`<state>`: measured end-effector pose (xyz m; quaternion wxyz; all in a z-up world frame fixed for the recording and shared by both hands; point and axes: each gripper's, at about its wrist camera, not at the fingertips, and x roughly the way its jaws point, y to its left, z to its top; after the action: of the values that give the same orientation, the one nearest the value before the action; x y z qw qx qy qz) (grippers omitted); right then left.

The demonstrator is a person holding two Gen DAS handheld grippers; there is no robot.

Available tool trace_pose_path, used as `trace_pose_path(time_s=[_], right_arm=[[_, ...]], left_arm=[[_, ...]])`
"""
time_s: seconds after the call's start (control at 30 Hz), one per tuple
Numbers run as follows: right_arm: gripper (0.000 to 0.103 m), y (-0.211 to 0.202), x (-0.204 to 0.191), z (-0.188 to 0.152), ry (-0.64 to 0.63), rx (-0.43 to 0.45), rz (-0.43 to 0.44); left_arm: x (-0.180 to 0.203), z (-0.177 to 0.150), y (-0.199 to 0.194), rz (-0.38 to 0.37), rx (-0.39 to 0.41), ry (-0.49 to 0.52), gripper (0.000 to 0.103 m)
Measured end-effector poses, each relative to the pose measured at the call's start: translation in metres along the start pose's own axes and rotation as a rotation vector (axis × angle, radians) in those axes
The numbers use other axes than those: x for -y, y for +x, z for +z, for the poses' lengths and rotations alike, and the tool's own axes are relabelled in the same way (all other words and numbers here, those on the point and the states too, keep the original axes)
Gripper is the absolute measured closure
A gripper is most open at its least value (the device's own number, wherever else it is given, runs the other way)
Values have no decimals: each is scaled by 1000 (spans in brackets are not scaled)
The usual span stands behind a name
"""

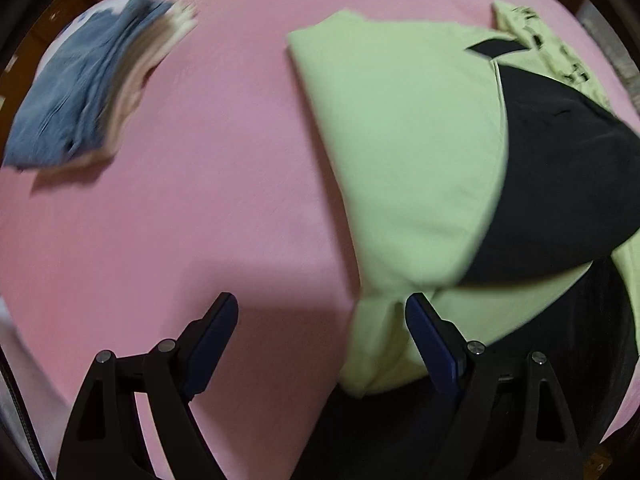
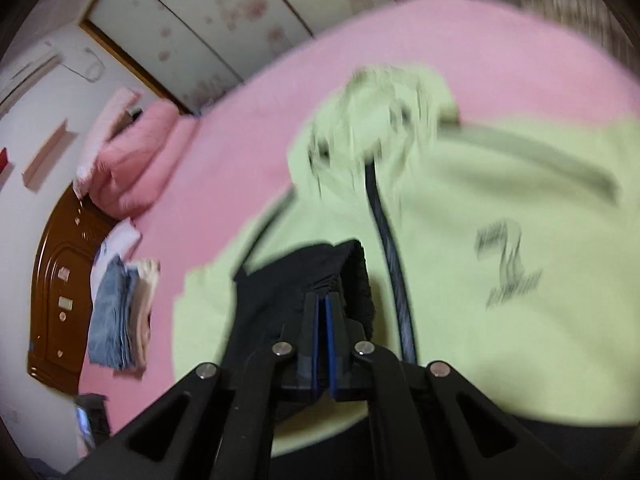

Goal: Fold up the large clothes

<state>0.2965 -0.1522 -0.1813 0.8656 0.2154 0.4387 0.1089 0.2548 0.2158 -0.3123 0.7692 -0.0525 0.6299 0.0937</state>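
Because the light green jacket (image 1: 400, 140) spread on the pink bed (image 1: 200, 200) is soft and limp (likely light), hems grip best: the right gripper (image 2: 323, 300) pinches its black cuff (image 2: 288, 280), while the left gripper (image 1: 320, 312) gapes empty.

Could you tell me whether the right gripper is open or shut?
Shut: the right gripper has its blue pads together, pinching black ribbed fabric.

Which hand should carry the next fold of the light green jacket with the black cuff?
Probably the right gripper: it is shut on the black cuff of the light green jacket. The left gripper is open over the pink bedsheet, holding nothing.
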Motion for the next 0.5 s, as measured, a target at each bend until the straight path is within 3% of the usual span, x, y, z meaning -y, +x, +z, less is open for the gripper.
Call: trace_pose_path(time_s=[0.13,0.23,0.37,0.5], right_arm=[[101,-40,-2,36,-68,112,-44],[101,-55,12,40,-91,146,-141],[100,-52,57,32,-35,104,-326],[100,-26,100,18,21,44,-400]], left_arm=[[10,17,3,-110,32,11,19],[21,29,8,-93,48,44,19],[23,36,21,-104,53,26,19],[23,41,39,-90,42,17,19]])
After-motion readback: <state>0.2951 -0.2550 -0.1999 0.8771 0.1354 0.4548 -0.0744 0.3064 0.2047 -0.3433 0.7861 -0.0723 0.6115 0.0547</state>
